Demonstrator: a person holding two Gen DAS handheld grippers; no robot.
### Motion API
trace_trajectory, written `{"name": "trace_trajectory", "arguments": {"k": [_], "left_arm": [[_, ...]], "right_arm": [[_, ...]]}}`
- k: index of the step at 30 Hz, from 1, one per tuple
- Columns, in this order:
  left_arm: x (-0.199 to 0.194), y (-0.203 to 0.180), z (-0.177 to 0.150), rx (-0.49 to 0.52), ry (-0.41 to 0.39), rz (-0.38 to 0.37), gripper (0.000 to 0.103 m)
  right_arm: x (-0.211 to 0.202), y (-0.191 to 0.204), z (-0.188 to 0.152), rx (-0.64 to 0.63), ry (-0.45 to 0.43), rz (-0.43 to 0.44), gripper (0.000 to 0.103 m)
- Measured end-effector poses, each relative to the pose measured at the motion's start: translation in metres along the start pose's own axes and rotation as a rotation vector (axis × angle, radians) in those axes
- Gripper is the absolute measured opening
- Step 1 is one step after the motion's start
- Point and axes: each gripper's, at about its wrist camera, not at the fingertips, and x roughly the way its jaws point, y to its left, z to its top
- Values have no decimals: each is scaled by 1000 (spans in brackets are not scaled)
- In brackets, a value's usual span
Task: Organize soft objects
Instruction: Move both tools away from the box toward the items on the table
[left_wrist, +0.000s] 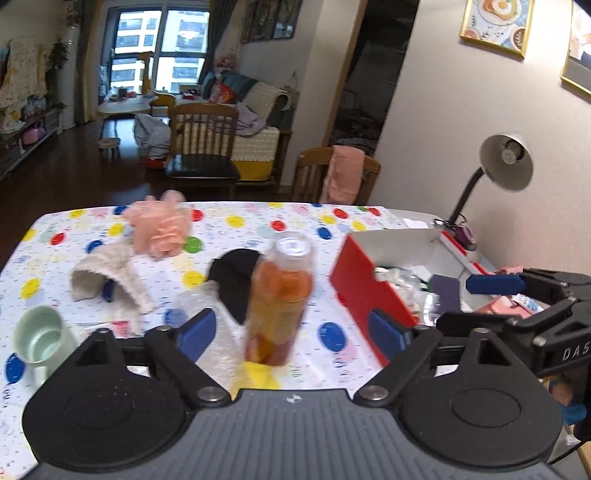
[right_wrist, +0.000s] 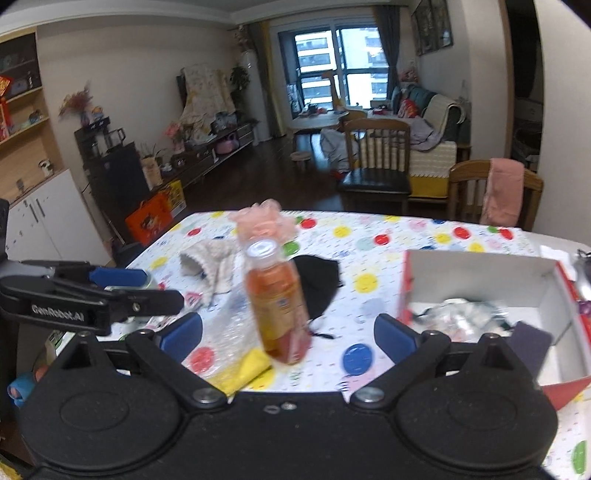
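Meanwhile, both grippers hang with jaws spread wide and nothing between them above a polka-dot table (left_wrist: 258, 218), soft items not yet sorted.

Left gripper (left_wrist: 295, 332) and right gripper (right_wrist: 288, 332) each frame an upright orange drink bottle (left_wrist: 280, 295) that stands near the table's near edge. Soft things lie beyond it: a black cloth (left_wrist: 232, 277) just behind the bottle, a cream knitted piece (left_wrist: 107, 277) to the left, a pink bath pouf (left_wrist: 159, 229) farther back. A red-and-white box (left_wrist: 369, 284), open and already holding crumpled items, sits at right. Judged from this layout, a clean pick would mean steering around the bottle so it is not knocked over, closing on a fold of the black cloth rather than its flat middle, then carrying it right to the box.
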Motion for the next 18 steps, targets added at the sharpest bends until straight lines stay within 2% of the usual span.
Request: {"name": "trace_trajectory", "arguments": {"k": [3,8,11,18], "left_arm": [[-8,20,-8,-1,-33,5,102],[-10,54,-21,-17,-45,36,103],[-4,74,-28,-34,-22,43,103],[19,115,-48,-62,65,124,103]], "right_arm": [[15,14,-6,7,24,2,99],[38,33,-16,42,67,-26,99],[53,45,-24,40,78,-60,99],[92,64,-39,49,150,-121,99]]}}
